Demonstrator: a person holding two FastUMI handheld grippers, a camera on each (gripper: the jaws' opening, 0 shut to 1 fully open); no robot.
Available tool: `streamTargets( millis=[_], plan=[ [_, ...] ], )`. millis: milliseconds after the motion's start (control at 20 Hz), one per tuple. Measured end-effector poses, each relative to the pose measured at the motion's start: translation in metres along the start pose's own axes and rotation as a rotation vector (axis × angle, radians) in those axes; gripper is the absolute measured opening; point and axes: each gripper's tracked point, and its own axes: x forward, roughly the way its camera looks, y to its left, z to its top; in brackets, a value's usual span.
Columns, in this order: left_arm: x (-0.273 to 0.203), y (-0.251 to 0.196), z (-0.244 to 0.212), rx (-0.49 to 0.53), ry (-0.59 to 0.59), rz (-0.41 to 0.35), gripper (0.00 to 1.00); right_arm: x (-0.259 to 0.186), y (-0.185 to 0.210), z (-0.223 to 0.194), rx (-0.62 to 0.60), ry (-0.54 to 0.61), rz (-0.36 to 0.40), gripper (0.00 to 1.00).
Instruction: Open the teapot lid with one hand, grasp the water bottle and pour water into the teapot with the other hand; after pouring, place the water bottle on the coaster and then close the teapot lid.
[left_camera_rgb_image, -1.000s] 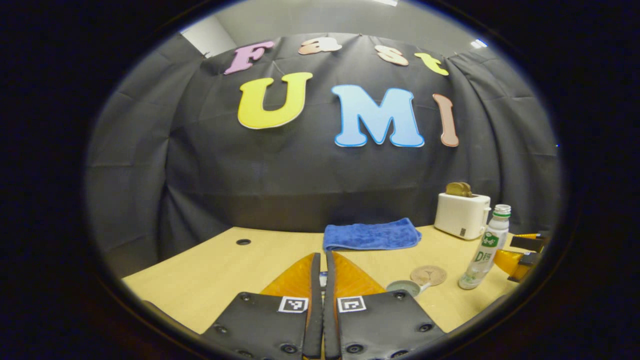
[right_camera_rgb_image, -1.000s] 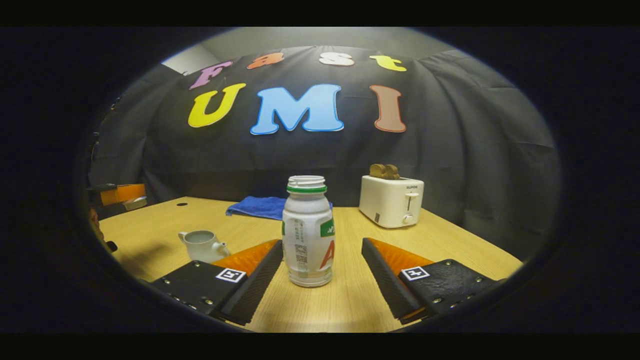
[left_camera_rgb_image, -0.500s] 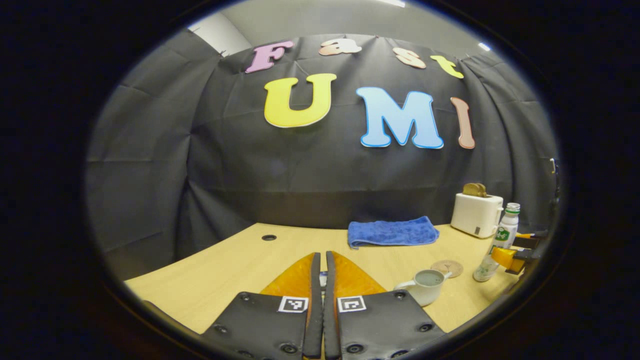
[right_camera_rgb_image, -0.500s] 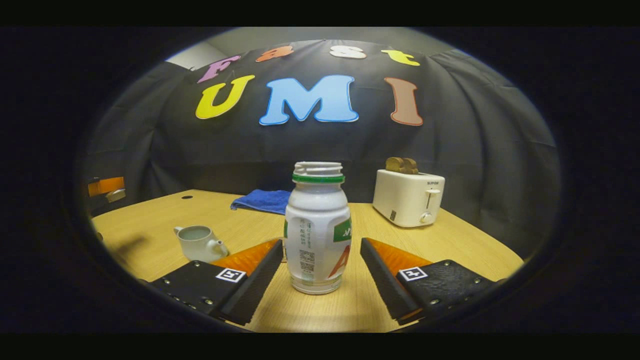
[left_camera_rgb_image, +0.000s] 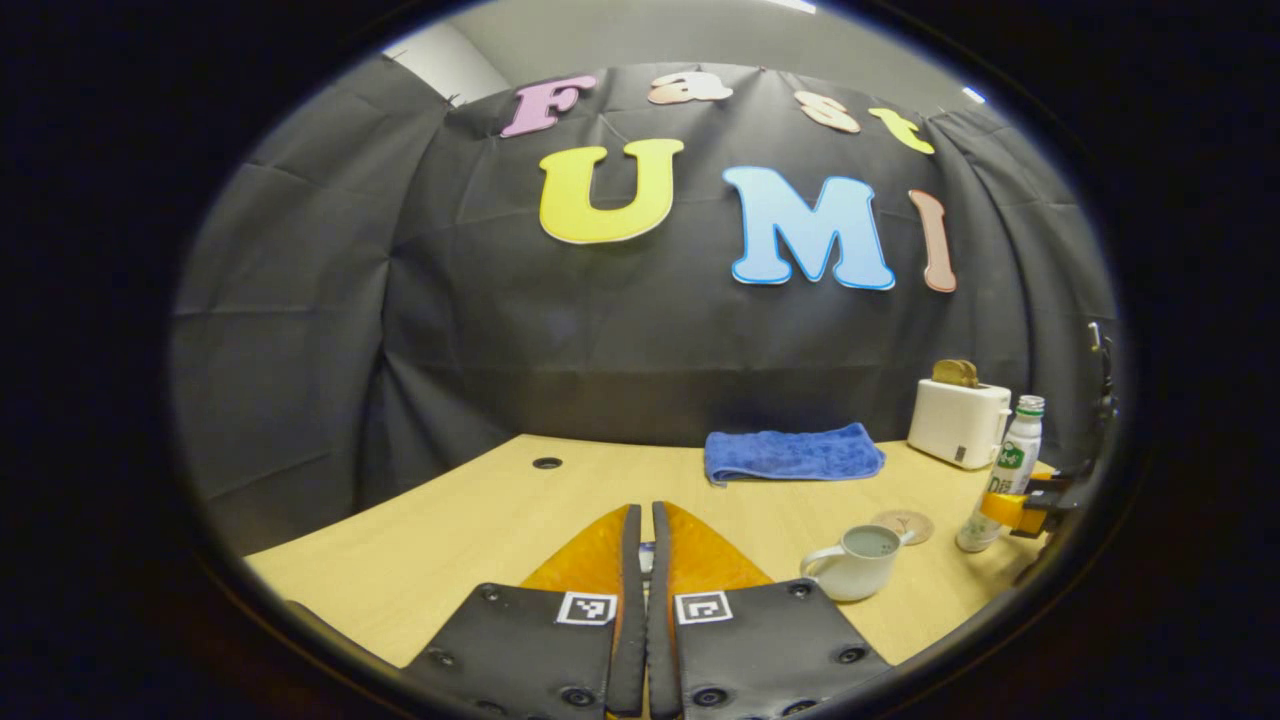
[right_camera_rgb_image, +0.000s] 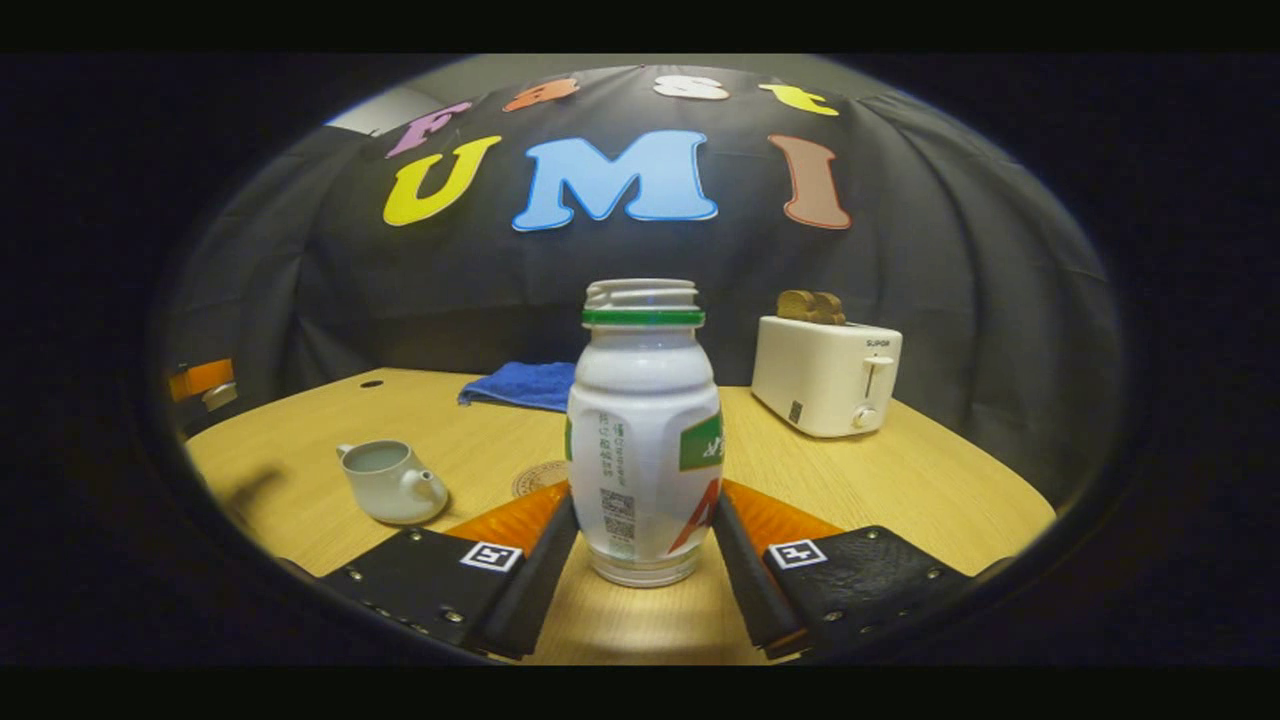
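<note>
The capless white water bottle (right_camera_rgb_image: 645, 430) stands on the table between the fingers of my right gripper (right_camera_rgb_image: 643, 530), and both fingers press on its lower sides. The white teapot (right_camera_rgb_image: 385, 485) sits lidless to its left, with the round coaster (right_camera_rgb_image: 540, 477) between them. In the left gripper view my left gripper (left_camera_rgb_image: 641, 530) is shut, with a sliver of the teapot lid (left_camera_rgb_image: 645, 552) between its fingers. The teapot (left_camera_rgb_image: 860, 565), the coaster (left_camera_rgb_image: 902, 525) and the bottle (left_camera_rgb_image: 1005, 480) lie to its right. In the right gripper view, my left gripper (right_camera_rgb_image: 205, 385) hangs at the far left with the pale lid in it.
A white toaster (right_camera_rgb_image: 825, 375) with bread in its slots stands at the back right. A folded blue towel (right_camera_rgb_image: 520, 385) lies at the back of the wooden table (right_camera_rgb_image: 880, 480). A cable hole (left_camera_rgb_image: 546, 463) marks the table's far left.
My right gripper has moved in and shut on the bottle. My left gripper has drawn back to the left and away from the teapot, still shut on the lid.
</note>
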Motion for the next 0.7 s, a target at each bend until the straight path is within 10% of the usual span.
streamTargets(
  millis=[350, 700],
  plan=[
    [-0.001, 0.005, -0.005, -0.021, 0.001, -0.008, 0.07, -0.004, -0.008, 0.011, -0.111, 0.015, -0.059, 0.73],
    [-0.002, 0.012, -0.013, -0.036, 0.016, -0.018, 0.07, 0.0, -0.011, 0.046, -0.489, -0.002, -0.184, 0.73]
  ],
)
